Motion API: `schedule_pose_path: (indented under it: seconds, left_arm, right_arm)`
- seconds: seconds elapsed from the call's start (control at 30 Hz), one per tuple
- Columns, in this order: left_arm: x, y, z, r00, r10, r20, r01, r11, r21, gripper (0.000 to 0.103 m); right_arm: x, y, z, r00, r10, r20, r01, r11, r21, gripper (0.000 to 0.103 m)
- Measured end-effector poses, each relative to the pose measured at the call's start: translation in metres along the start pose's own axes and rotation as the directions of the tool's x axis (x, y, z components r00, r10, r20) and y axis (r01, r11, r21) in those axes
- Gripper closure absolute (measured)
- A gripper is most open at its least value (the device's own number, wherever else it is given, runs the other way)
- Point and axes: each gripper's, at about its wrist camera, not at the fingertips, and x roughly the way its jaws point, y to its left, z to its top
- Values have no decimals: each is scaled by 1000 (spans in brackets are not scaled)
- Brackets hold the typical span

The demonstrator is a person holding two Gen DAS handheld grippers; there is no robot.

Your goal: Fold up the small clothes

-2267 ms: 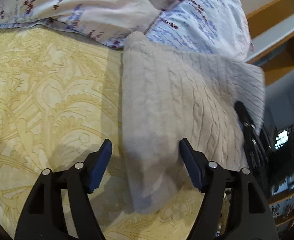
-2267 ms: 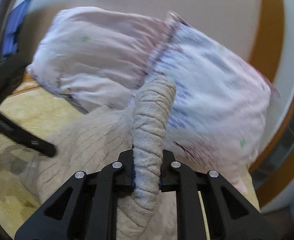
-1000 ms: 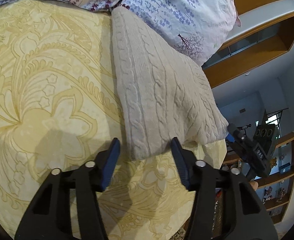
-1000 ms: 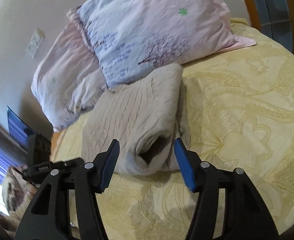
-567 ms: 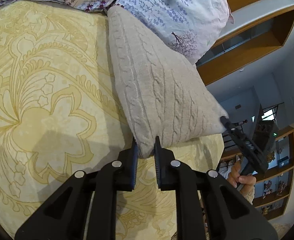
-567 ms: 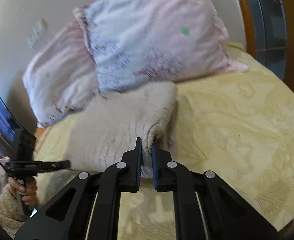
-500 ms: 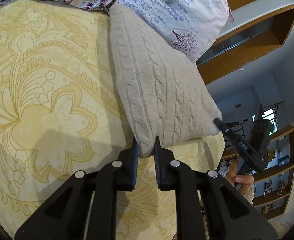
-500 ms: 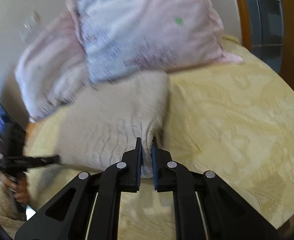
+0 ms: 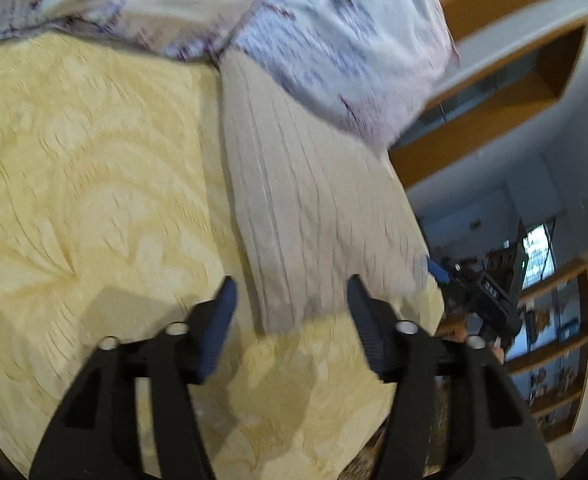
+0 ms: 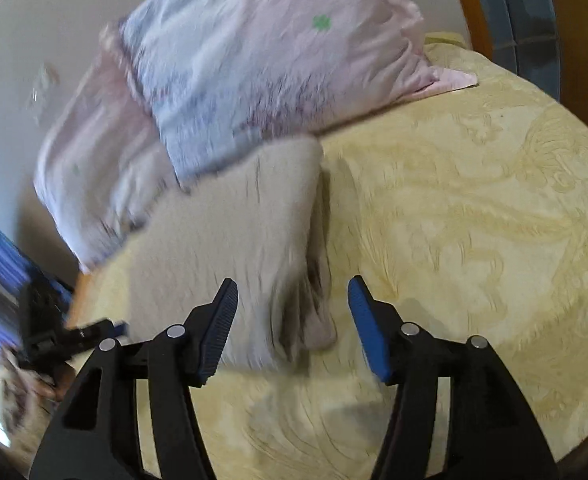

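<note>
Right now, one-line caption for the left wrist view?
Left tongs opening over the near edge of the folded sweater on the bed.

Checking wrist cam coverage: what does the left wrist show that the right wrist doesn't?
Left wrist only: the left gripper head on, the sweater's flat ribbed top and near edge, wooden shelves at far right.

Right wrist only: the right gripper head on, the sweater's bunched open end with its dark folds, a window frame at top right.

Both: the sweater lying on the yellow bedspread against the pillows. Each gripper's jaws are opening, pads clear of the sweater's near edge, which sits between them. Each view glimpses the other gripper at its edge. Both are blurred.
</note>
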Motion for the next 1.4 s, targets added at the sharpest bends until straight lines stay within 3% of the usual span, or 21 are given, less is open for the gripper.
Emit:
schedule_pose_path:
  seconds: [0.07, 0.27, 0.3, 0.33, 0.37, 0.43, 0.5, 0.57, 0.7, 0.8, 0.9, 0.93, 0.97, 1.03, 1.4]
  left_arm:
    - [3, 5, 13, 1000, -4, 11, 5, 999, -34, 36]
    - [29, 14, 38, 1000, 9, 7, -8, 991, -136, 31]
    - [35, 14, 40, 1000, 19, 5, -18, 991, -136, 31]
    - [38, 15, 41, 1000, 24, 4, -23, 990, -138, 31]
    - [41, 15, 43, 1000, 23, 3, -22, 990, -142, 31]
    - [46, 14, 45, 1000, 12, 3, -11, 988, -152, 31]
    - [47, 12, 45, 1000, 9, 6, -9, 989, -150, 31]
    - [49, 9, 46, 1000, 11, 7, -10, 990, -138, 31]
    - [57, 7, 48, 1000, 0, -4, -1, 991, -134, 31]
    - [58, 8, 46, 1000, -7, -8, 6, 990, -138, 31]
    - [57, 7, 48, 1000, -11, -6, 10, 991, -136, 31]
    - [57, 7, 50, 1000, -11, -3, 10, 991, -134, 30]
    - [56, 7, 51, 1000, -10, 0, 10, 991, -132, 30]
    - [57, 5, 55, 1000, 2, 9, -1, 992, -124, 28]
    - [65, -18, 57, 994, 110, 18, -110, 994, 12, 24]
  right_arm:
    - [9, -5, 13, 1000, 24, -2, -24, 999, 40, 44]
    - [53, -14, 43, 997, 20, -68, -12, 994, 104, 45]
    - [62, -13, 45, 996, 8, -84, 1, 995, 99, 49]
    - [66, -11, 45, 996, 4, -93, 4, 996, 89, 71]
    - [71, -7, 45, 995, 8, -99, -1, 998, 70, 86]
    - [64, 10, 44, 1000, -6, -31, 5, 1000, -21, 93]
    - [45, 29, 43, 997, 2, 76, 7, 993, -115, 94]
    - [39, 31, 43, 993, -33, 117, 49, 989, -140, 94]
    - [71, 3, 39, 984, -175, 12, 176, 981, -87, 94]
    - [79, -8, 38, 987, -157, -15, 157, 987, -38, 94]
    - [71, -9, 43, 991, -128, -30, 128, 992, -12, 85]
    - [64, -13, 45, 994, -108, -34, 109, 994, 24, 69]
    - [59, -15, 47, 996, -89, -31, 90, 995, 48, 47]
    - [50, -20, 47, 999, -37, -16, 39, 995, 91, 33]
    - [65, -32, 44, 992, 25, -120, -2, 981, 194, 33]
